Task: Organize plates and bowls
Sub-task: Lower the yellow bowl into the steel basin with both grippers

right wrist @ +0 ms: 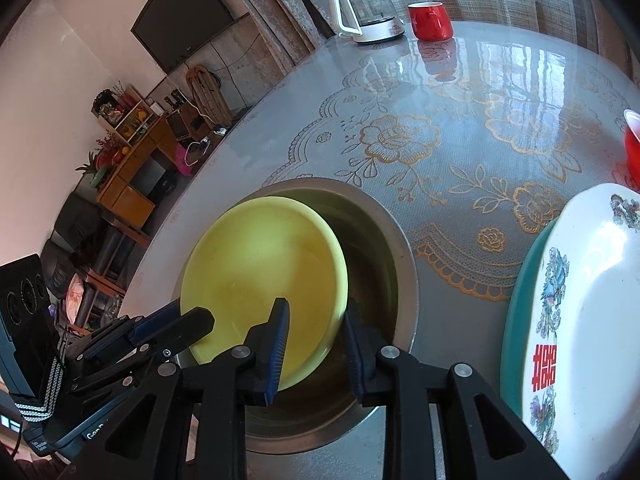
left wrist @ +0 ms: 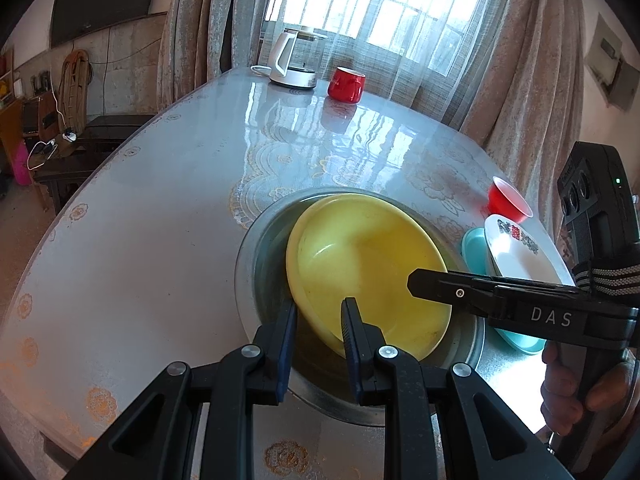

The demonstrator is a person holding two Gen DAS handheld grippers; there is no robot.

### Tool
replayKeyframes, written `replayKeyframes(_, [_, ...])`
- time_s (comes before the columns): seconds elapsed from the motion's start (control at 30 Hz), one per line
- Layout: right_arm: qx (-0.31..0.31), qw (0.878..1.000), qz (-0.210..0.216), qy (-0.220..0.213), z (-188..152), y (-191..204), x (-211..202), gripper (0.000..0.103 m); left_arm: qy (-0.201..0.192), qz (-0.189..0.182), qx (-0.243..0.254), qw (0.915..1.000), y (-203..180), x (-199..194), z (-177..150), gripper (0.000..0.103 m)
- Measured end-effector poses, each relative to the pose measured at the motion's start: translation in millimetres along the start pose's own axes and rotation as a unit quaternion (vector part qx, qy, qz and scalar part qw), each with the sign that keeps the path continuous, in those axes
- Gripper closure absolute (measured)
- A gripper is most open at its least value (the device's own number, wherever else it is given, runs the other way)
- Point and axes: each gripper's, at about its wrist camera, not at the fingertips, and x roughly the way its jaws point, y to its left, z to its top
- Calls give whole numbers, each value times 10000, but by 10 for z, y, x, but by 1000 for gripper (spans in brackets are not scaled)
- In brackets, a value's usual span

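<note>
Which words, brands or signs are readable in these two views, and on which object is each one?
"DAS": white letters on the right tongs, side of the body.
"囍": red sign on the white plate.
Red and black characters on the same plate, left wrist view: too blurred.
Small print on the left tongs: unreadable.

A white electric kettle (left wrist: 291,60) with a glass body is seen at the far end of the table (left wrist: 152,216), just beside a red mug (left wrist: 346,84). The table is covered by a glossy cloth printed with gold flowers (right wrist: 400,136). A small red cup (left wrist: 509,200) is set near the right edge. Behind the table, a bright barred window (left wrist: 380,4) is framed by pale curtains (left wrist: 532,60). A dark television (right wrist: 184,16) is mounted on the left wall, and a wooden shelf unit (right wrist: 128,160) crowded with small items is placed below it
</note>
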Motion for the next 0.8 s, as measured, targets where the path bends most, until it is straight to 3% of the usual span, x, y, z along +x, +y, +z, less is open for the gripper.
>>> replayKeyframes(0.57, [-23,9997,-241,-13,-2,76,-55,70,44,-71,24,10000,12,4,8,81])
replayKeyframes(0.8, [79,9998,-130,-124,-34,53,-117,67,45,-94,30,9999,23,-6,0,80])
